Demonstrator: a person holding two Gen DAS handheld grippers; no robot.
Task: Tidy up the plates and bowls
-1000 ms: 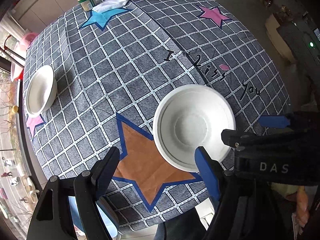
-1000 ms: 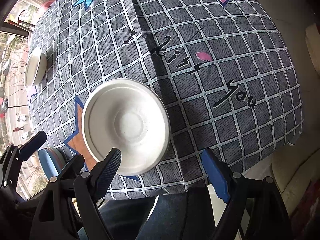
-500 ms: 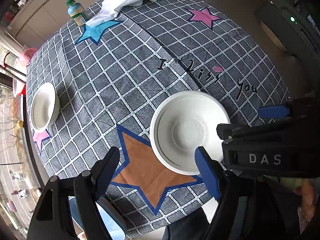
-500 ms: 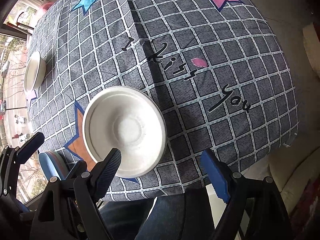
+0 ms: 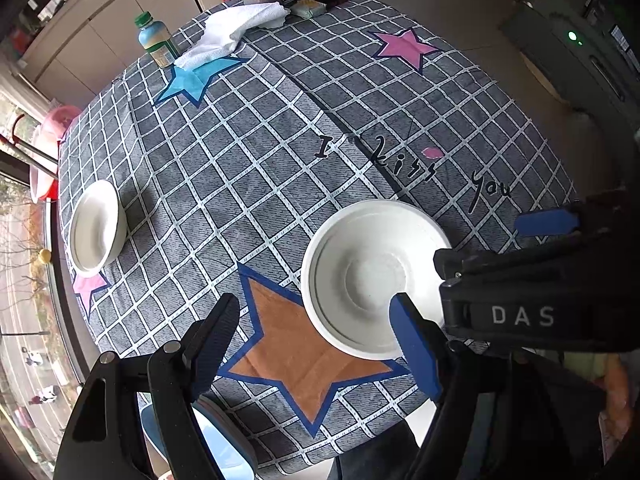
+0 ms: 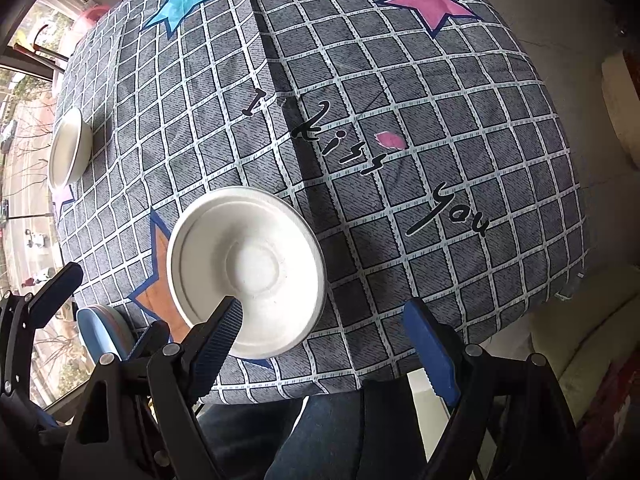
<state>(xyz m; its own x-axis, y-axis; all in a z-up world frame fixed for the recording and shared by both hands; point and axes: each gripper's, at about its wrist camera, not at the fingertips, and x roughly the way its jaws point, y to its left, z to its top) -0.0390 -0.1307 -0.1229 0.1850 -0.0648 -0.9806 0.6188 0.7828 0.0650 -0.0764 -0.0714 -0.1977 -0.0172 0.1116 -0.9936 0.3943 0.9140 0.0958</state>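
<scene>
While both gape, right claw (image 6: 326, 330) — empty — overhangs plate (image 6: 246, 276).

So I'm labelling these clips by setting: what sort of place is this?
Probably a home dining area. A table under a checked star-print tablecloth holds a white plate, a bowl, a drink bottle and a towel, with cabinet doors behind.

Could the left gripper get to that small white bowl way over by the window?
Probably yes: the left gripper is open, and only bare tablecloth lies between it and the small bowl, though it's a long reach.
</scene>
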